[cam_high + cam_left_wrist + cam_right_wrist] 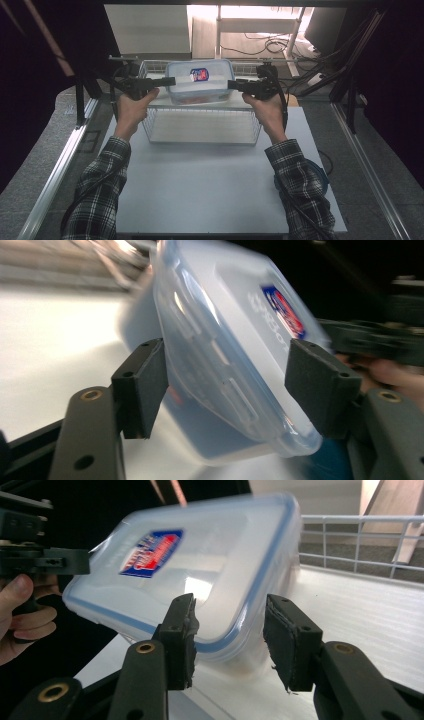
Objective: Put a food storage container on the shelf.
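Observation:
A clear plastic container (pixel 200 80) with a blue-sealed lid and a red and blue label hangs tilted over the far part of a wire basket (pixel 200 137). My left gripper (pixel 172 80) reaches its left end. In the left gripper view the container (pixel 225 340) is blurred and sits between spread pads (pixel 145 385), so the left gripper (pixel 227 390) is open around it. My right gripper (pixel 231 84) is at the right end. In the right gripper view its pads (pixel 182 630) close on the container's (pixel 200 565) lid and body at one corner, so the right gripper (pixel 230 640) is shut on it.
The basket stands on a white table (pixel 210 195), and its wire wall (pixel 360 540) rises beside the container. Dark frame posts (pixel 80 100) flank the table. Cables (pixel 270 47) lie on the floor beyond it. A person's plaid sleeves (pixel 100 190) come in from below.

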A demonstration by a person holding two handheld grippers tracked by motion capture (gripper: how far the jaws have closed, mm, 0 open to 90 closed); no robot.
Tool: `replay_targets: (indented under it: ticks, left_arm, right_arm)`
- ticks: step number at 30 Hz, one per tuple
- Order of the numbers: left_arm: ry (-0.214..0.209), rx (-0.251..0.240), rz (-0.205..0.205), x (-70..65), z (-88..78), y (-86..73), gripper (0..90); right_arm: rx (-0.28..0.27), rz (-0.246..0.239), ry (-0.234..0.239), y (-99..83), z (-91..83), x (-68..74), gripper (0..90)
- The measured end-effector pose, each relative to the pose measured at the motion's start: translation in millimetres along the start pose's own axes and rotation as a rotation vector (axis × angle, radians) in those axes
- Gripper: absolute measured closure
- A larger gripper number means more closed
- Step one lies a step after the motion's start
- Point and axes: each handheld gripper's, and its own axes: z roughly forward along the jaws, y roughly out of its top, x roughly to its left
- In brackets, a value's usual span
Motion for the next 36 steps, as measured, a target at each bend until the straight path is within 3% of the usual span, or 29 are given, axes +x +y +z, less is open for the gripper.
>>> replay_targets:
  ticks: [1, 4, 7, 9, 12, 14, 16, 20, 23, 26, 36]
  left_arm:
    - [0.076, -0.003, 0.04, -3.1, -3.6, 2.3, 34.1]
    - [0.105, -0.002, 0.064, -5.8, -7.1, 3.1, 36.3]
    - [0.132, -0.002, 0.125, -16.4, -11.7, 0.6, 42.0]
    - [0.121, 0.006, 0.161, -23.8, -15.2, -3.7, 46.8]
    - [0.062, -0.001, 0.164, -30.1, -23.4, -12.6, 56.1]
    - [0.073, 0.0, 0.189, -34.9, -29.4, -19.3, 63.1]
    - [0.056, 0.003, 0.201, -37.3, -33.8, -27.0, 73.0]
    - [0.034, 0.088, 0.236, -40.1, -21.7, -43.0, 84.5]
    - [0.022, 0.102, 0.235, -40.3, -11.6, -45.9, 84.9]
    - [0.049, 0.108, 0.239, -40.1, -4.2, -43.5, 84.8]
    - [0.077, 0.104, 0.228, -39.5, 0.9, -38.0, 84.0]
  right_arm:
    - [-0.006, 0.001, -0.005, 0.1, -0.5, 0.7, 55.7]
    - [-0.012, 0.0, -0.01, -0.5, -1.8, 1.7, 56.2]
    - [-0.024, -0.011, -0.023, -1.9, -2.0, 2.3, 52.7]
    - [-0.039, -0.037, -0.043, -3.4, -4.5, 2.8, 54.9]
    - [-0.06, -0.064, -0.006, -7.5, -14.2, 4.2, 68.5]
    - [-0.047, -0.11, -0.017, -11.1, -19.8, 7.8, 77.0]
    - [-0.026, -0.154, -0.015, -16.9, -23.5, 12.0, 83.5]
    - [0.04, -0.222, -0.018, -28.6, -19.2, 18.8, 88.8]
    - [0.059, -0.218, -0.012, -32.0, -11.9, 18.8, 88.9]
    - [0.07, -0.217, -0.011, -33.5, -4.5, 18.9, 88.8]
    - [0.07, -0.195, -0.028, -31.5, 4.3, 15.0, 88.9]
